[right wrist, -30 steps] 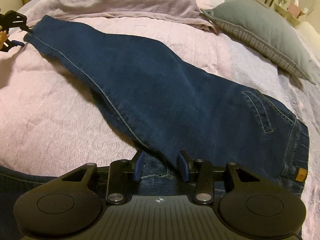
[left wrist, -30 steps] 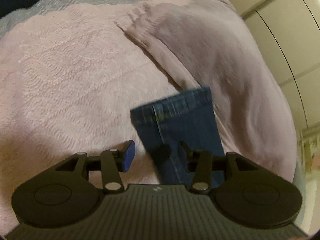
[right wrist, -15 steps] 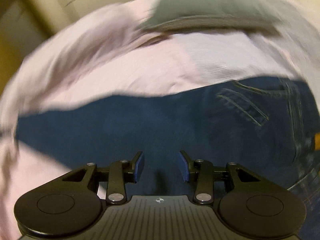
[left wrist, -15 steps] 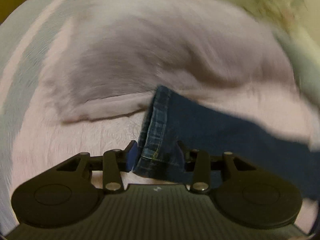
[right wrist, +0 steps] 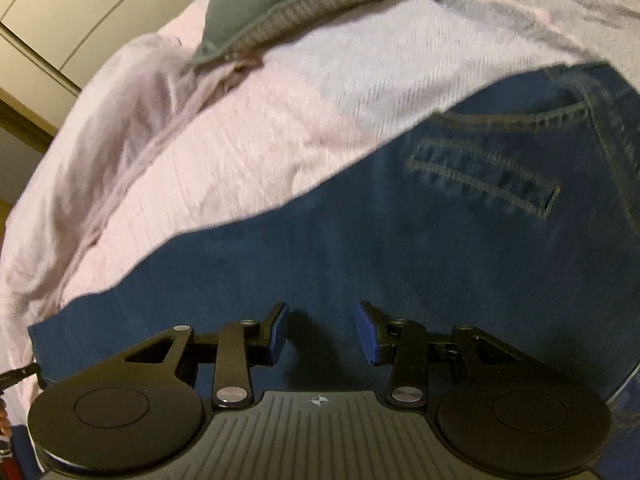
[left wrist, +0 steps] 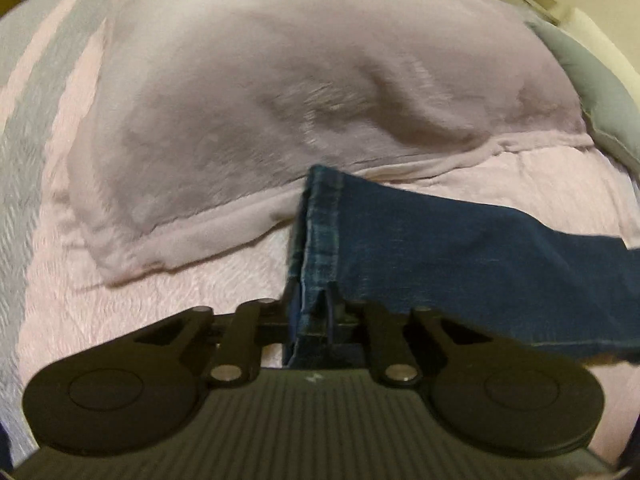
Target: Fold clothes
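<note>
Closing our left gripper (left wrist: 316, 320) on the hem of the jeans (left wrist: 440, 248), we should get both denim layers deep between the jaws. Our right gripper (right wrist: 322, 334) hangs unclenched over the upper leg. Beyond, the jeans lie flat across the pink bedspread (right wrist: 224, 152).

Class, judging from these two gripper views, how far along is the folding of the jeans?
Done: the jeans lie spread on the bedspread. In hand: the left gripper is closing on the leg hem; the right gripper hangs open over the denim. Left: every fold.
</note>
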